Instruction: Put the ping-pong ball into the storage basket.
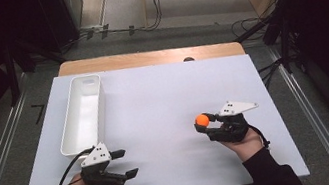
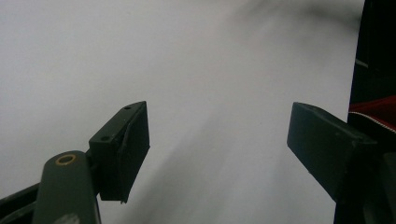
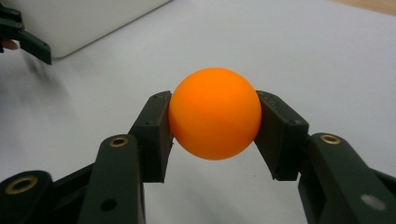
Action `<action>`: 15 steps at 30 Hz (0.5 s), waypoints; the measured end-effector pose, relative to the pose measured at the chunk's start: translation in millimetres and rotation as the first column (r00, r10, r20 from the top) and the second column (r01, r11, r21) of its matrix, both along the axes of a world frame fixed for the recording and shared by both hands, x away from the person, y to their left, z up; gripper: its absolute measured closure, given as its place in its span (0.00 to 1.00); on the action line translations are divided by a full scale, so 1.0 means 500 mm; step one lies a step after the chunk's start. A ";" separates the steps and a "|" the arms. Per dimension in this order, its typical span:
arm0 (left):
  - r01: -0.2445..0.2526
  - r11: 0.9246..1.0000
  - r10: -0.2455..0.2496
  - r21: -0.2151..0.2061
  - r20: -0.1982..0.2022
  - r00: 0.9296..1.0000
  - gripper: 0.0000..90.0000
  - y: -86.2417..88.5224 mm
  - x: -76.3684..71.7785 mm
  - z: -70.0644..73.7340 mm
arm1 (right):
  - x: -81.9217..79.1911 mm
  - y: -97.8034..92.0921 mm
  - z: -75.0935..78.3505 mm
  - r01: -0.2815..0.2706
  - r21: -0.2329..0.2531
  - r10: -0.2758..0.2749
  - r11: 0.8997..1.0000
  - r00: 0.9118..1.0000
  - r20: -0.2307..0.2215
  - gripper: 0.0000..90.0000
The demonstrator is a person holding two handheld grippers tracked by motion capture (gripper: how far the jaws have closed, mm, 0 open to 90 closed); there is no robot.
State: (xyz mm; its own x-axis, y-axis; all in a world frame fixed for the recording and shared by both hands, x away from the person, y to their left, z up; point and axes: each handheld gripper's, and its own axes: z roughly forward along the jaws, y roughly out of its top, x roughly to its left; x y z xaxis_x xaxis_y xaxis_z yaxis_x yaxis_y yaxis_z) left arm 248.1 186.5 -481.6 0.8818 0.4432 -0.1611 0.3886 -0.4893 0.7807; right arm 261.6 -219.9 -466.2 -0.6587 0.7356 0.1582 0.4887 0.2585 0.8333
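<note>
Small orange smooth ball (image 3: 214,120): clamped btwn both black jaws of right gripper (image 1: 207,124), pads pressing its left & right sides; held above white table sheet (image 1: 164,102), right-of-centre in high view. Left gripper (image 1: 124,163): jaws spread wide, nothing btwn them, near front-left table edge. Long white rectangular plastic tray (image 1: 82,112): far left of sheet, well apart from ball, just beyond left gripper.

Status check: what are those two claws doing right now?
Right gripper shut on orange ball. Left gripper open. White tray far left, nothing between.
</note>
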 end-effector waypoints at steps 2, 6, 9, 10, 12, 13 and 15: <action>0.001 1.000 -0.001 -0.001 -0.002 1.000 0.24 -0.001 0.000 0.000 | 0.000 0.003 0.000 -0.014 0.003 0.014 1.000 1.000 -0.005 0.53; 0.001 1.000 -0.001 0.000 -0.001 1.000 0.24 -0.001 0.000 0.000 | 0.002 0.013 0.000 -0.033 -0.001 0.033 0.999 0.999 -0.003 0.53; 0.001 1.000 -0.001 0.001 -0.001 1.000 0.24 -0.001 0.000 0.000 | 0.004 0.023 0.001 -0.047 0.002 0.047 0.999 0.999 -0.005 0.53; 0.002 1.000 -0.002 0.000 -0.001 1.000 0.24 -0.001 0.000 0.000 | 0.005 0.026 0.001 -0.050 0.001 0.050 0.999 0.999 -0.006 0.53; 0.005 1.000 -0.005 0.000 0.001 1.000 0.24 0.000 0.000 0.000 | 0.006 0.030 0.001 -0.054 0.004 0.054 0.999 0.999 -0.005 0.53; 0.004 1.000 -0.004 -0.001 0.000 1.000 0.24 0.000 0.000 0.000 | 0.007 0.032 0.001 -0.058 0.002 0.058 0.998 0.998 -0.004 0.53; 0.004 1.000 -0.004 0.000 0.000 1.000 0.24 0.000 0.000 0.000 | 0.008 0.037 0.002 -0.064 0.005 0.064 0.998 0.998 -0.005 0.53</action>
